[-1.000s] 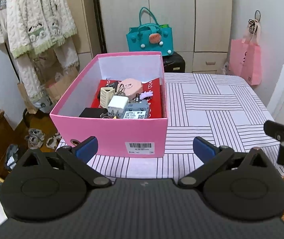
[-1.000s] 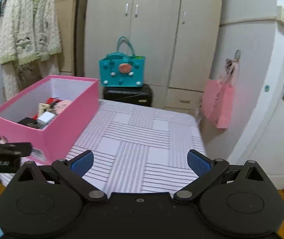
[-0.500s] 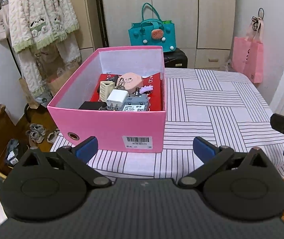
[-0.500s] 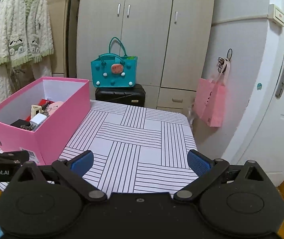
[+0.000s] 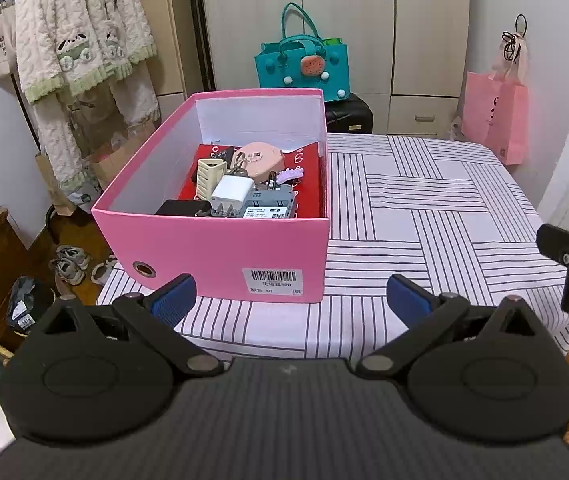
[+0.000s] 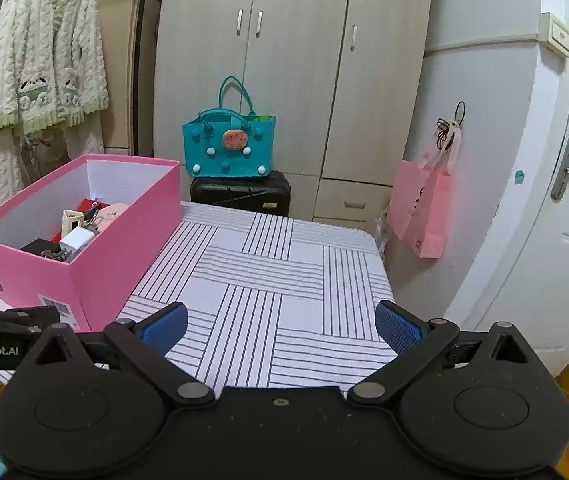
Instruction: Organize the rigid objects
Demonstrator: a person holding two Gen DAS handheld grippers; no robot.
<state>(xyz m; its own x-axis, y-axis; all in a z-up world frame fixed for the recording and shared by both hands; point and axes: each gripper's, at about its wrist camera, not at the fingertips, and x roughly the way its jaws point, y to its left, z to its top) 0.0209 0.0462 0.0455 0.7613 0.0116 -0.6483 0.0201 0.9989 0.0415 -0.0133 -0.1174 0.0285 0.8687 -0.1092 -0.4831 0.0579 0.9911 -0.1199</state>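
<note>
We see both the left gripper (image 5: pixel 290 294) and right gripper (image 6: pixel 280 324) spread apart, holding nothing, pink box (image 5: pixel 220 258) with barcode label (image 5: pixel 273 281) just ahead of left fingers, "enRobot.AI" readable on left unit.

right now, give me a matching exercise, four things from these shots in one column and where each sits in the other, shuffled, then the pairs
Things:
1. pink box
2. teal bag
3. pink bag
4. white charger

Places:
A. hanging from a wall hook by the door
B. on top of the black suitcase
C. inside the box, among other small items
D. on the left side of the striped table

Pairs: 1-D, 2-B, 3-A, 4-C
</note>
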